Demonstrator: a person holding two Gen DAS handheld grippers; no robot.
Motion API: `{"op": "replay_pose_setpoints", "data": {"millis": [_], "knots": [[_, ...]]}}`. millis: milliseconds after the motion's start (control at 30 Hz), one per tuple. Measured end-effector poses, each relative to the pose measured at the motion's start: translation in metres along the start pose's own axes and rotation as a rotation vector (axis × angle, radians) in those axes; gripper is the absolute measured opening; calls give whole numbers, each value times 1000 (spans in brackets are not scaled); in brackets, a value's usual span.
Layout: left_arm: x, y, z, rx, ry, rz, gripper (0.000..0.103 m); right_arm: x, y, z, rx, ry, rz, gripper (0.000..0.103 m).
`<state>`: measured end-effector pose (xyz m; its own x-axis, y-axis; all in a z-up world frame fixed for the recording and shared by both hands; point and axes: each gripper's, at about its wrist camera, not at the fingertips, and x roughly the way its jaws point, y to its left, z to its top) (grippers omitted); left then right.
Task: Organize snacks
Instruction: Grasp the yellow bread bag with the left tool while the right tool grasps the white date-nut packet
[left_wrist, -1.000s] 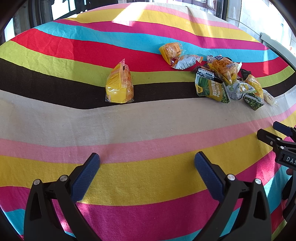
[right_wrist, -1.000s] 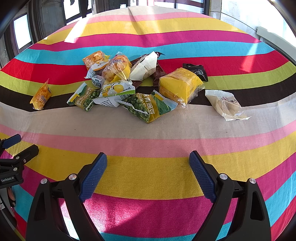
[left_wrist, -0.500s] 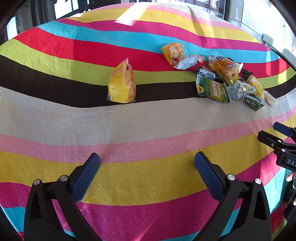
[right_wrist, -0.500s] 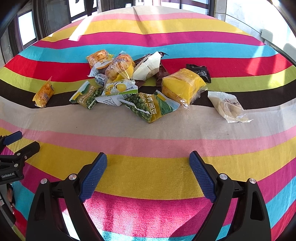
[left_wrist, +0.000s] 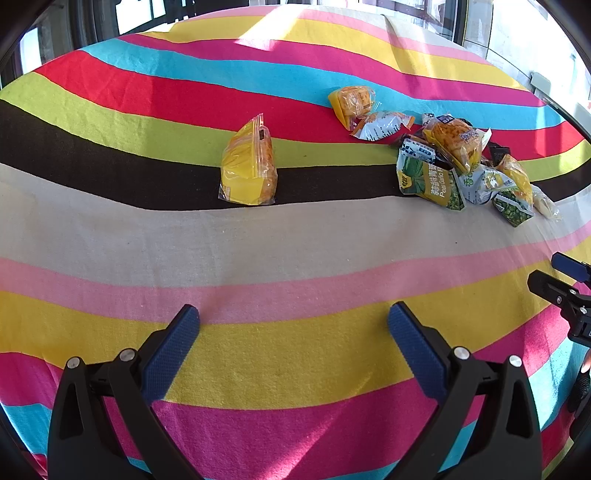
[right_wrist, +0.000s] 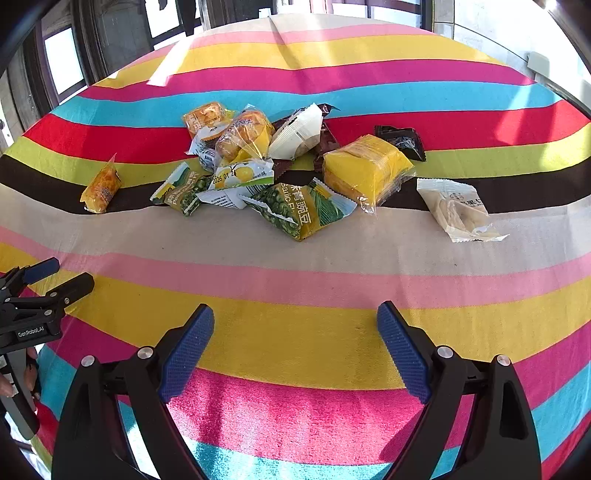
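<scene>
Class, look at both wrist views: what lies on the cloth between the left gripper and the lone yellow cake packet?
Nothing: in the left wrist view, only bare striped tablecloth separates the open left gripper from the yellow cake packet.

Open left claw (left_wrist: 293, 332), lone yellow packet (left_wrist: 248, 168), possibly cake, snack heap (left_wrist: 454, 162)

Strong daylight pours in from the windows (left_wrist: 140, 14) past the far edge of the tablecloth (left_wrist: 295, 240), leaving a bright patch (left_wrist: 269, 40) on the cloth near that edge. The far right corner of both views is blown out to white. Colours are vivid and the snack wrappers (right_wrist: 291, 173) show glints of glare and cast short, soft shadows. Focus is sharp throughout. Fisheye distortion bows the stripes, and the picture corners fall to black.
</scene>
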<state>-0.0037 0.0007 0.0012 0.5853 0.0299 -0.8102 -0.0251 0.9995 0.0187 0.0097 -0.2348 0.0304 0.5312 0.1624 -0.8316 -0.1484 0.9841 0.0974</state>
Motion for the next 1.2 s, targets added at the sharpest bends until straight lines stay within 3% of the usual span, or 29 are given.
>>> {"op": "replay_pose_setpoints", "data": {"millis": [267, 433, 633, 800, 867, 900, 933, 1067, 1100, 1200], "knots": [[-2, 0, 1, 35, 10, 1, 102, -3, 3, -3, -8, -22, -13, 86], [-11, 9, 31, 65, -89, -18, 102, -9, 3, -6, -5, -52, -14, 86], [29, 43, 91, -27, -59, -50, 102, -9, 1, -6, 3, -48, -19, 86], [58, 51, 93, -73, -29, -48, 101, -7, -1, -6, 14, -49, -5, 87], [54, 47, 92, -58, -50, -45, 82, -7, -1, -6, 15, -47, 5, 87], [54, 47, 92, -50, -52, -63, 54, -7, -2, -7, 17, -48, 12, 87], [54, 45, 91, -40, -53, -52, 37, -8, -2, -7, 22, -54, 16, 86], [33, 32, 79, 26, -69, -82, 35, -26, -13, -8, 74, -140, 82, 86], [20, 25, 72, 54, -97, -75, 35, -30, -22, -7, 114, -163, 116, 86], [-17, 3, 45, 93, -158, -146, 35, -28, -57, -3, 291, -161, 140, 87]]}}
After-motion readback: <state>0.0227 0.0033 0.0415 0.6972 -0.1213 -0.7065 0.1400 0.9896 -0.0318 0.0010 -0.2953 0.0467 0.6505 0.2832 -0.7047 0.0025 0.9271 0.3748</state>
